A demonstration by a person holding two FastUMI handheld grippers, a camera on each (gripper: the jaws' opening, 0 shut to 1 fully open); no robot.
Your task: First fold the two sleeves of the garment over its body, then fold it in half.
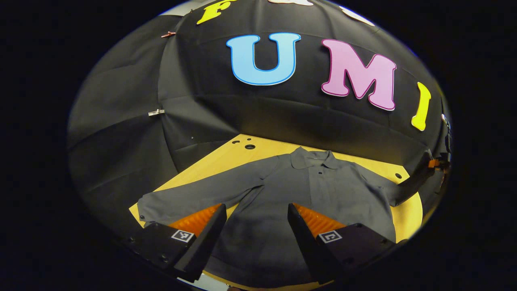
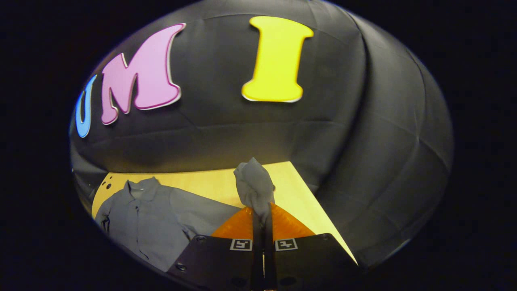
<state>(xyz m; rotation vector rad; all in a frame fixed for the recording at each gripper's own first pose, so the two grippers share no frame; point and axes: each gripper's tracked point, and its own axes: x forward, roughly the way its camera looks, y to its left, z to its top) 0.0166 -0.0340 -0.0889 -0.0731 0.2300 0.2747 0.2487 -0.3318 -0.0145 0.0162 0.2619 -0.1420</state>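
left gripper (image 1: pixel 254 220) hangs w/ jaws spread wide, nothing between them; thru the gap you see the lower body of the shirt (image 1: pixel 282 194), lying flat below, w/ no contact that i can make out. the shirt is a dark grey button-up, collar (image 1: pixel 313 158) at the far end straight ahead of the jaws, front facing up. its one sleeve (image 1: pixel 190 198) runs out flat to the left of the left finger, cuff near the table edge. the table (image 1: pixel 226 155) is a yellowish board w/ a few holes at the far left corner. past the right finger the other sleeve (image 1: pixel 408 186) rises off the board, pulled up toward the right gripper (image 1: pixel 438 163) at the far right edge of the left gripper view. in the right gripper view the right gripper (image 2: pixel 262 216) has jaws closed tight, pinching that sleeve's cuff end (image 2: pixel 254 186), which bunches up in a lump just ahead of the tips and stands above them. left of those jaws and lower, the shirt body (image 2: pixel 149 218) lies spread on the table (image 2: pixel 210 184), collar toward the far left corner. beyond it all, the black cloth wall (image 2: pixel 363 141) closes off the booth.
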